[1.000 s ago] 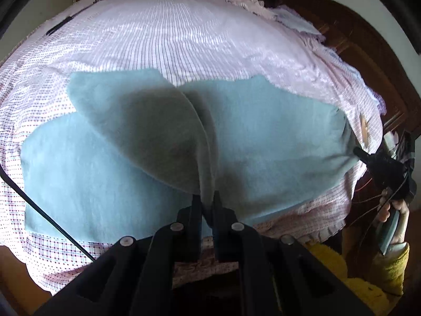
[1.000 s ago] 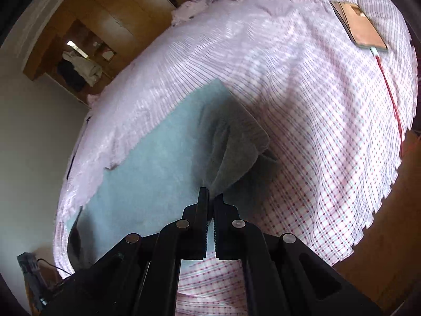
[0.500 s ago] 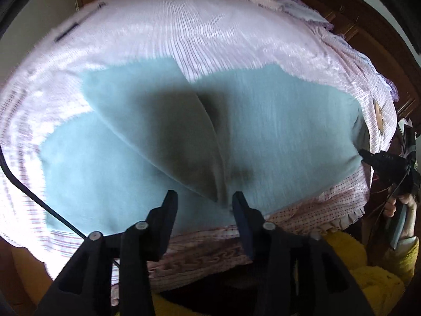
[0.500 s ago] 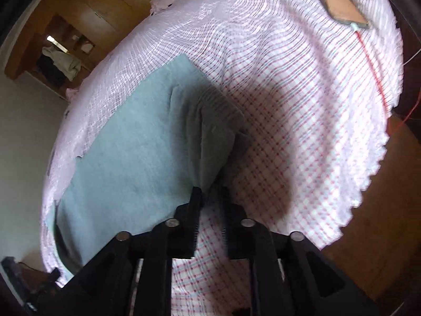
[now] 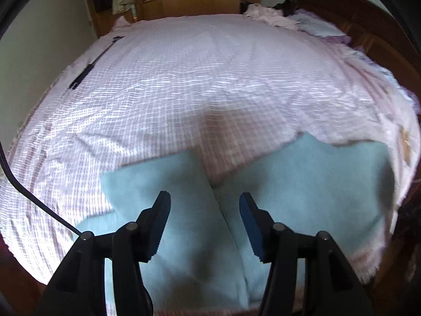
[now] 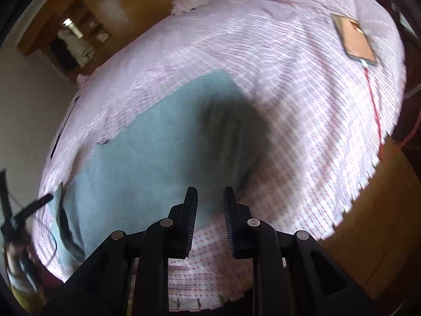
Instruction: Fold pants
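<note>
The light blue pants (image 5: pixel 184 210) lie flat on the bed's pink checked sheet (image 5: pixel 184 92) near its front edge, both the left claw (image 5: pixel 202 213) and right claw (image 6: pixel 209 210) released and empty above them, with no readable writing anywhere, even on the tan phone (image 6: pixel 355 40).

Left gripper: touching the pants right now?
Apart. Left wrist view: the left gripper is open, its fingers raised above the pants, clamping no cloth.
</note>
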The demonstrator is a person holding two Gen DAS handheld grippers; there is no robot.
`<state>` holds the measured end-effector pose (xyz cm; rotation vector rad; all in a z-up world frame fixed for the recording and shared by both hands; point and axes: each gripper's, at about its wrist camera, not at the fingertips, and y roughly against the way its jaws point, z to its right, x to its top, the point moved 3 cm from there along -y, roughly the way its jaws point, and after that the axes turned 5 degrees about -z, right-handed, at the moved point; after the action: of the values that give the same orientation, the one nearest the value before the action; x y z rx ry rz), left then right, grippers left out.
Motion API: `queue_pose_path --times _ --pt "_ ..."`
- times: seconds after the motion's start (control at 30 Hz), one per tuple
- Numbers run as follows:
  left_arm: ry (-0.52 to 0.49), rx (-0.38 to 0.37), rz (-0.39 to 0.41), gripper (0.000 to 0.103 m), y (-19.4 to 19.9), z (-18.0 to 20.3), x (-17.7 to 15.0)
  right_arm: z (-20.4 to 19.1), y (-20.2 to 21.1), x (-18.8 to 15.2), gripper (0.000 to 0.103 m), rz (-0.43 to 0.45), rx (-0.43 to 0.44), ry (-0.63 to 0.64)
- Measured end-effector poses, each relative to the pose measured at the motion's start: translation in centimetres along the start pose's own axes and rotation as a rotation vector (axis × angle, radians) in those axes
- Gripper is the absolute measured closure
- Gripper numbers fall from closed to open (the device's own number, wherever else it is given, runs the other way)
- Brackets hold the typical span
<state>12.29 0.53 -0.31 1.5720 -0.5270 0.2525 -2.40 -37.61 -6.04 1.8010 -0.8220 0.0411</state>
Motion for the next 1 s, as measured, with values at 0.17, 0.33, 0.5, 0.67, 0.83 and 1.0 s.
queue_pose_path --times 0.17,0.33,0.5,0.67,0.83,1.0 --pt "0.009 0.077 -0.036 0.046 -3.4 -0.2 2.0 -1.3 -2.4 0.6 0.09 -0.012 -0.026 0.079" --pt "0.017 0.118 -0.076 0.048 -6.4 -0.3 2.4 -1.0 -5.9 0.5 0.09 -0.082 -0.028 0.072" --pt "0.056 0.073 -0.067 0.1 -7.0 -1.3 1.6 -0.4 -6.3 0.1 0.09 -0.059 0.009 0.058" --pt "0.089 0.067 0.039 0.1 -2.3 -4.2 -0.1 0.1 -5.9 -0.5 0.09 -0.047 0.006 0.067" --pt "0.167 0.089 0.108 0.1 2.7 -9.1 -4.4 -0.6 -6.0 -0.8 0.09 -0.043 -0.023 0.081" --pt "0.221 0.138 0.09 0.1 3.7 -12.0 -10.1 -1.1 -6.1 -0.7 0.09 -0.048 -0.04 0.084"
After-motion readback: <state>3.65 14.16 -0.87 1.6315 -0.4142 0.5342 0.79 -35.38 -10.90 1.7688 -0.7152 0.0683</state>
